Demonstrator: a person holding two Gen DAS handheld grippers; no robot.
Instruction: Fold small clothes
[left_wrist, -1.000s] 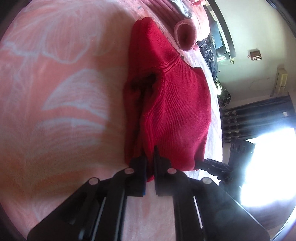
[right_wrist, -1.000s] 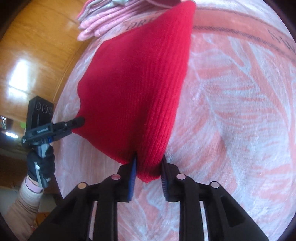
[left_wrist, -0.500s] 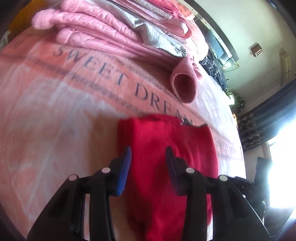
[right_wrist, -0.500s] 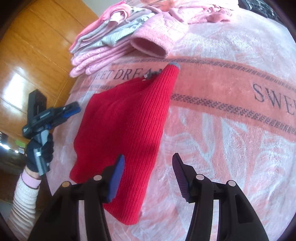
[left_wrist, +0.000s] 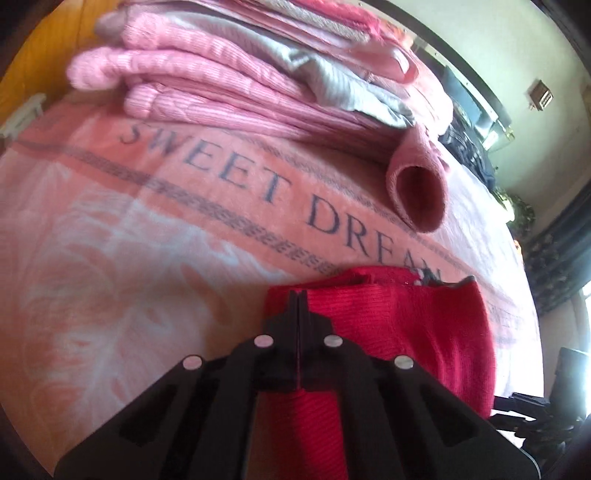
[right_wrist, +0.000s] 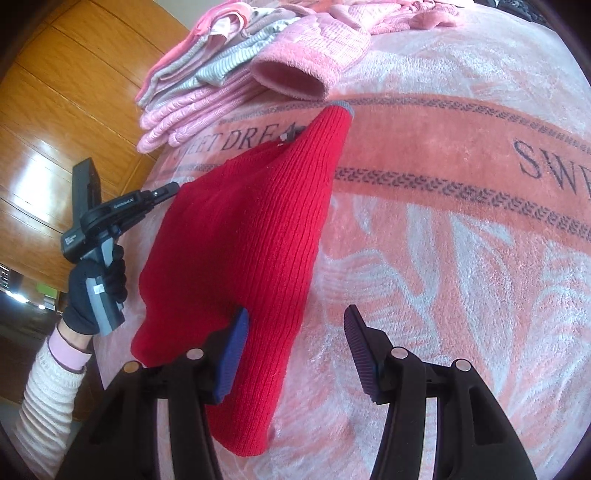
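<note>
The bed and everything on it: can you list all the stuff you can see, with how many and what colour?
red knitted garment: one, red, lying flat on the blanket, near its left side
blanket: one, salmon pink and white with dark lettering, covering the bed
pile of clothes: one pile, mostly pink with some grey, at the far end of the blanket
pink sleeve cuff: one, pink, sticking out of the pile towards the red garment
wooden panelling: orange-brown, beyond the left side of the bed
left gripper: one, black, shut at the red garment's edge
right gripper: one, black with blue pads, open above the garment's near end
gloved hand: one, black glove, holding the left gripper's handle
</note>
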